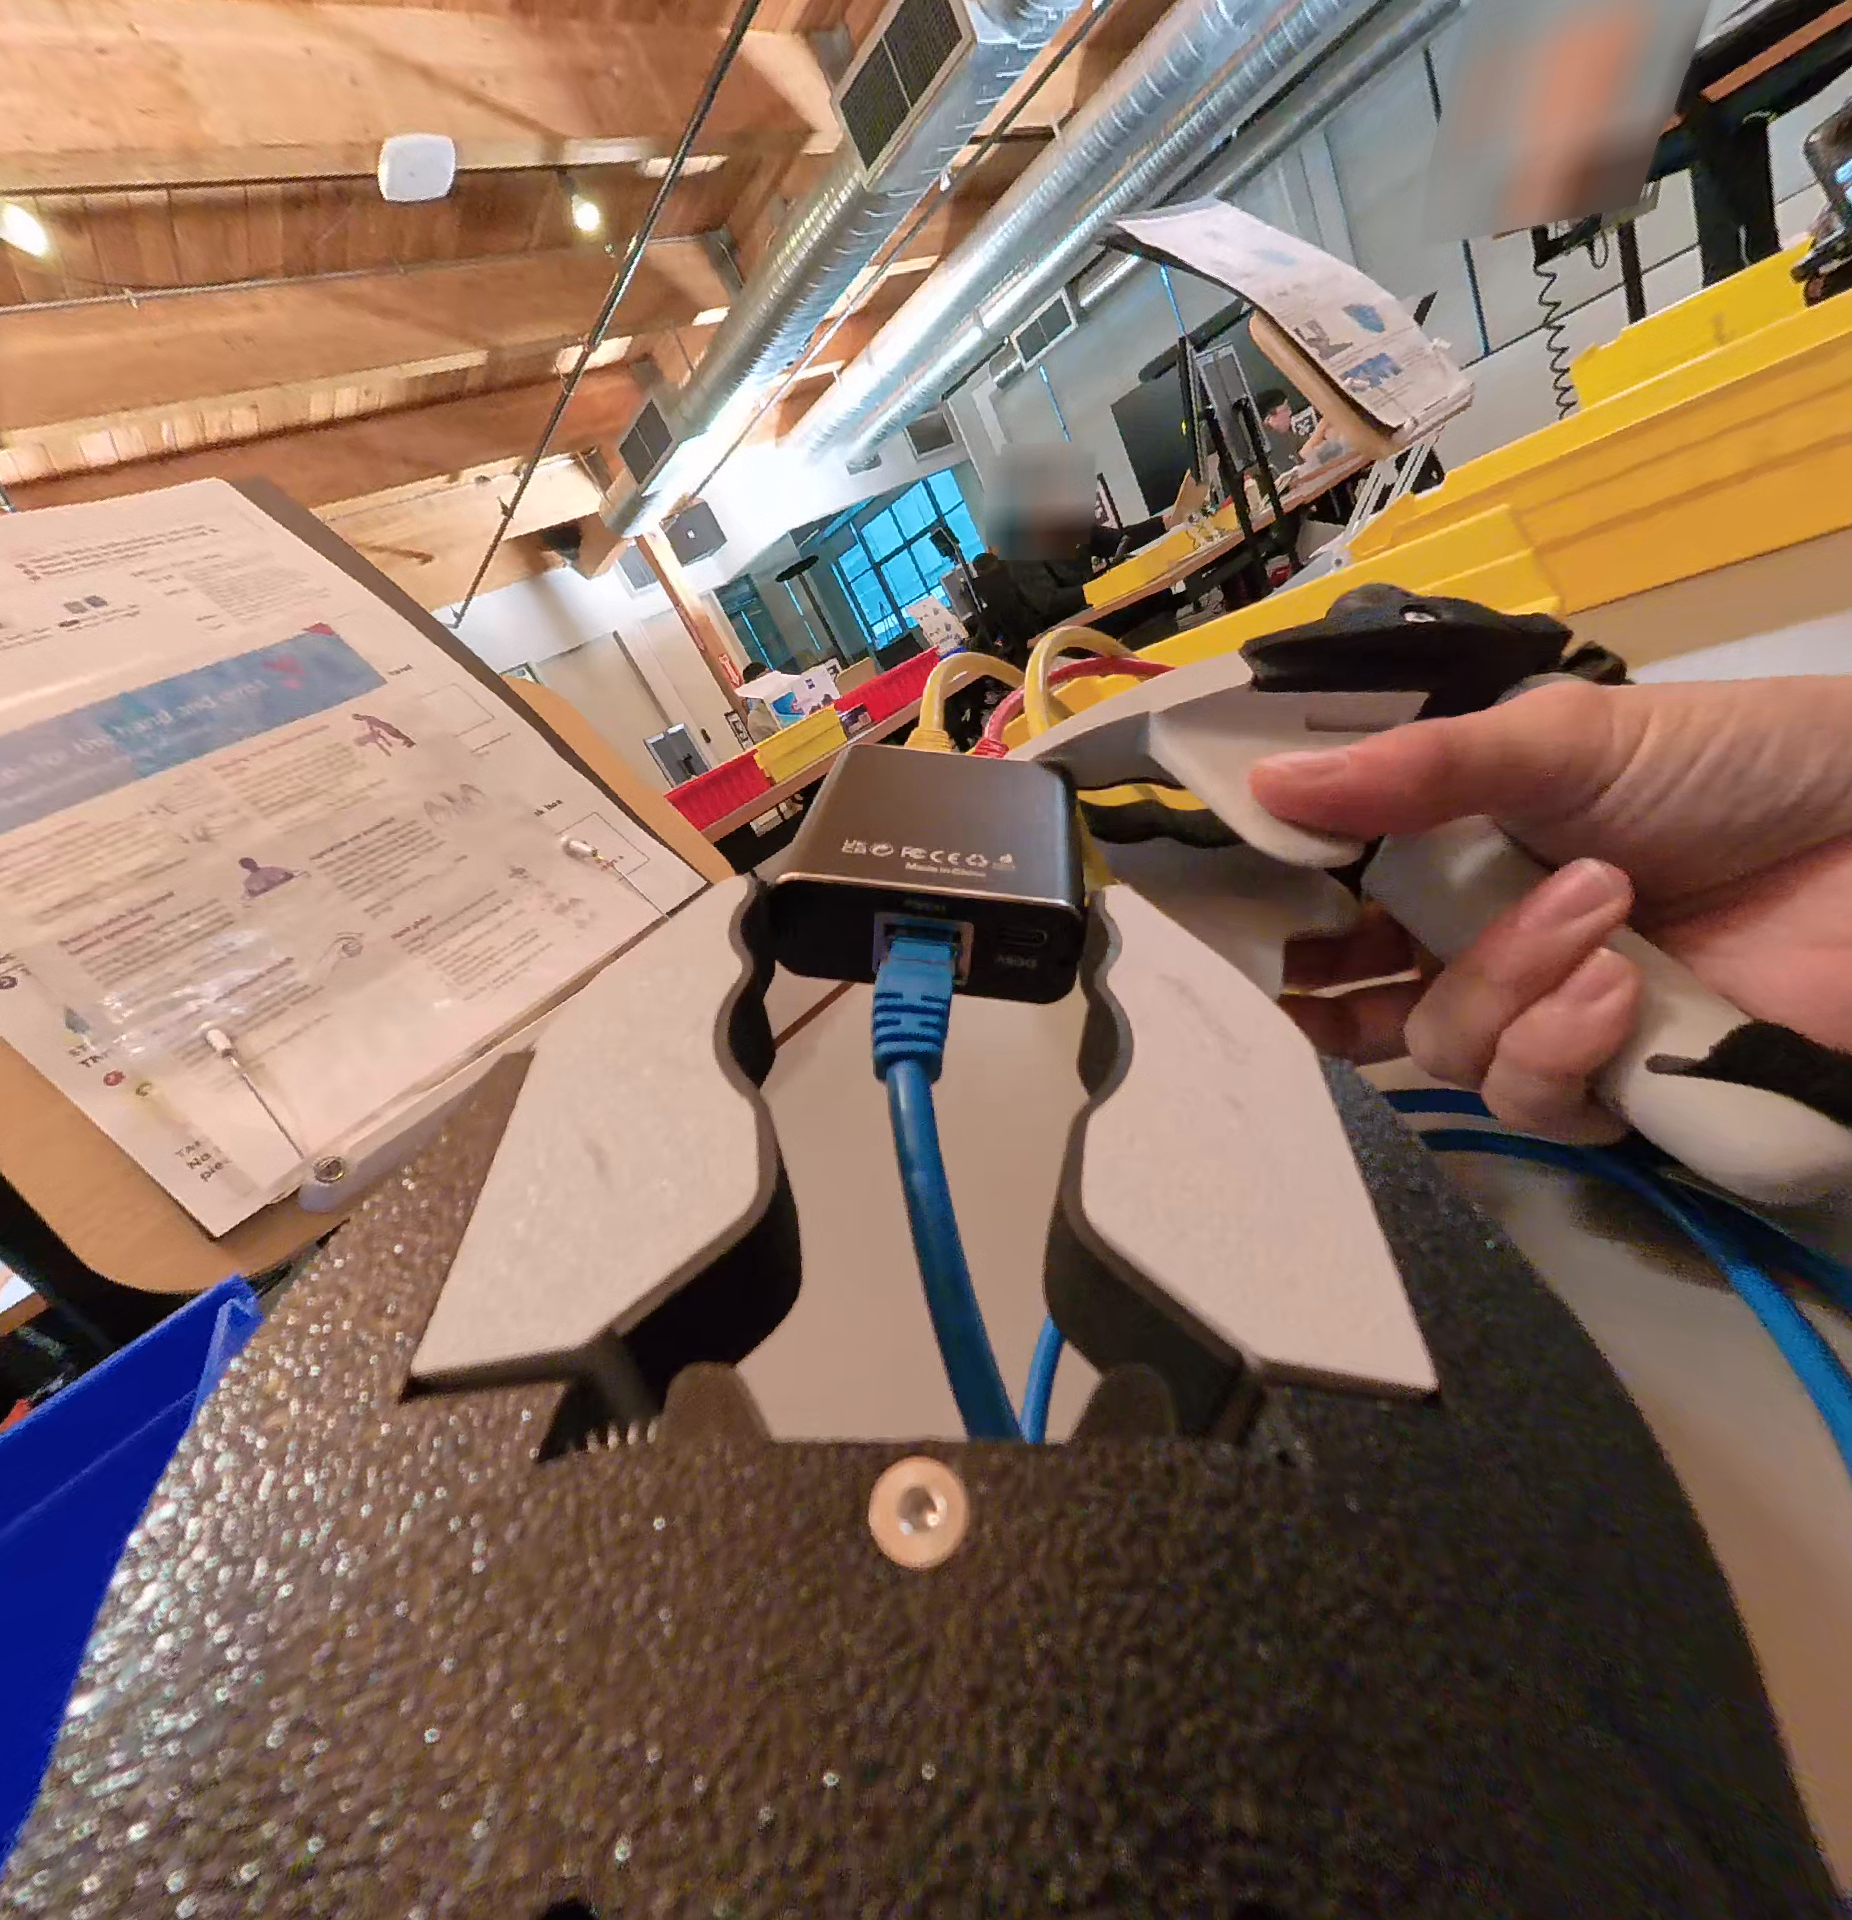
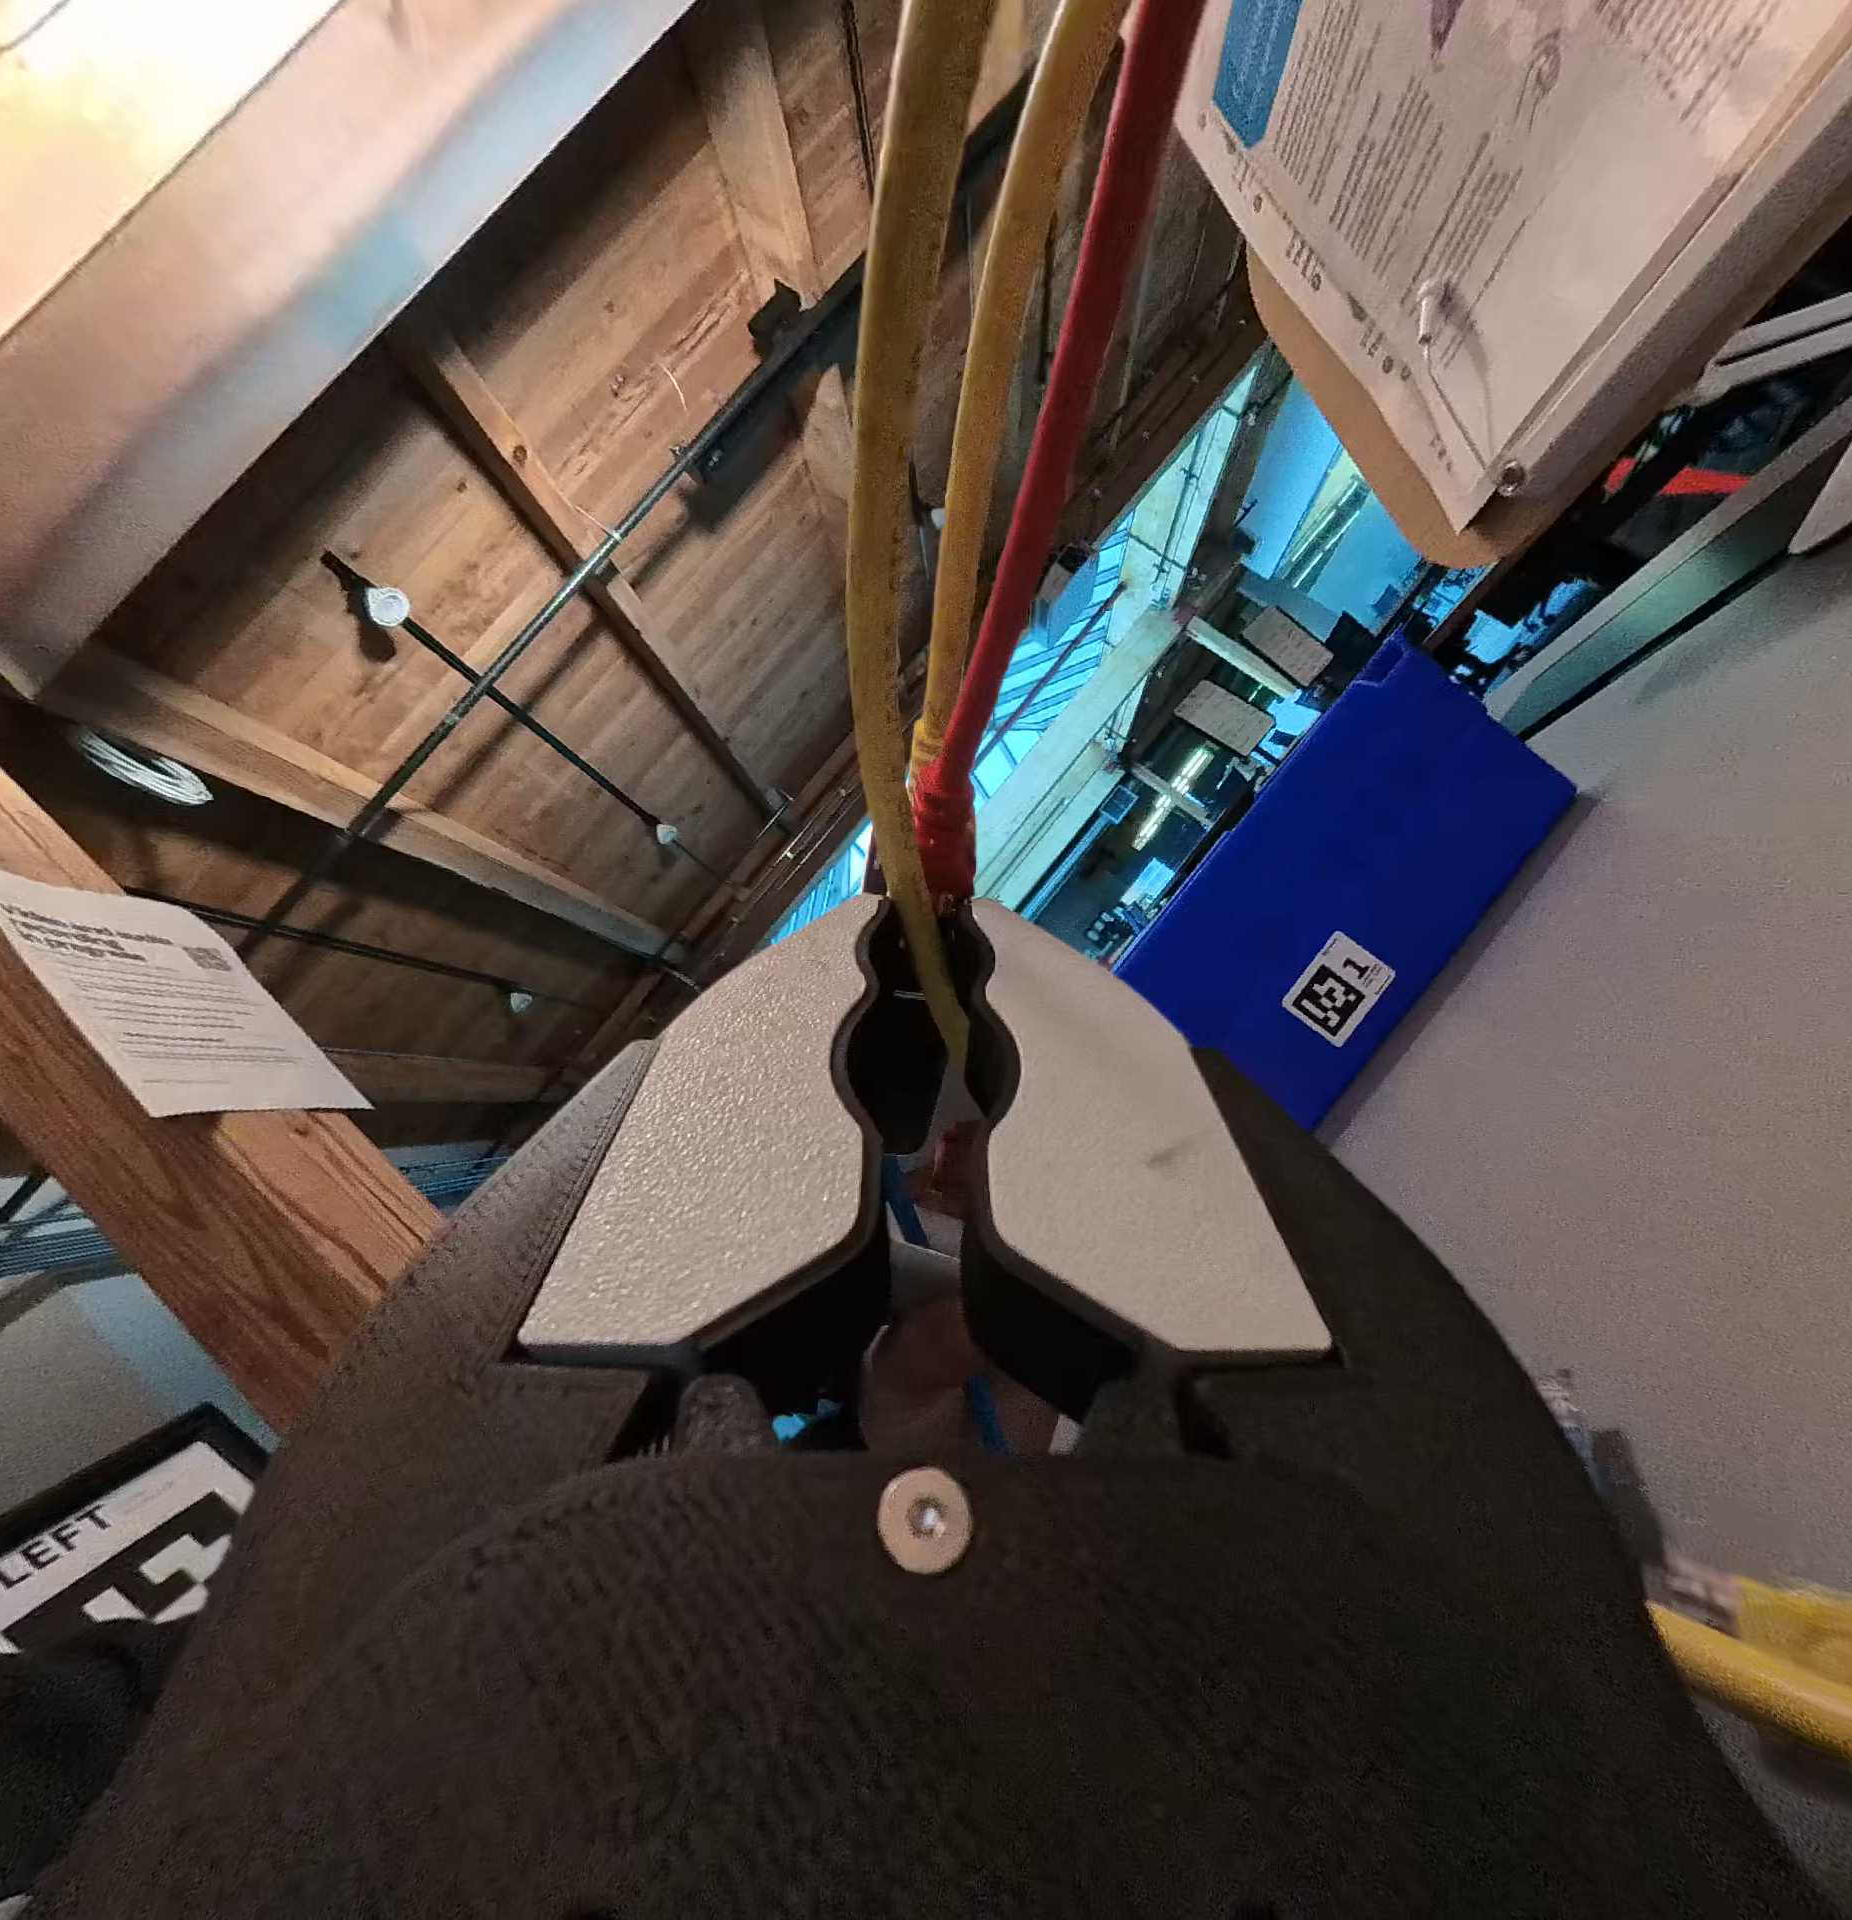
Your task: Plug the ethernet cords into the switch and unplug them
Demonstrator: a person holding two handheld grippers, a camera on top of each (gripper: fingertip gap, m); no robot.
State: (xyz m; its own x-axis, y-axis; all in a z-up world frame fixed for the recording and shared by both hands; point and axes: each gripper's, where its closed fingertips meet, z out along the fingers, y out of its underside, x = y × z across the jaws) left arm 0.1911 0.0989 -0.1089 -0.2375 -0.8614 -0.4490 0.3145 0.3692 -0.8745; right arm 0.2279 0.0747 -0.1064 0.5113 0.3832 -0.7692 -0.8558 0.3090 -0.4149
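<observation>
I clamp left gripper (image 1: 922, 935) on switch (image 1: 927, 831), right gripper (image 2: 927, 935) pinching yellow cord (image 2: 901, 520); unplugging step, next needs straight pull

left wrist: close, level behind switch (image 1: 927, 873), tilted up | right wrist: steeply up, cords (image 2: 906, 499) mid-frame | shared: cords, blue bin (image 2: 1348, 883), ceiling

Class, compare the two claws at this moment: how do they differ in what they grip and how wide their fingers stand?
The left claw is clamped on the black switch; the right claw pinches a yellow cord. The left claw's fingers stand wide apart, one on each side of the switch, while the right claw's fingers nearly meet around the thin cord. A blue cord runs between the left claw's fingers; none is seen doing so in the right's. Both have grey fingers.
</observation>
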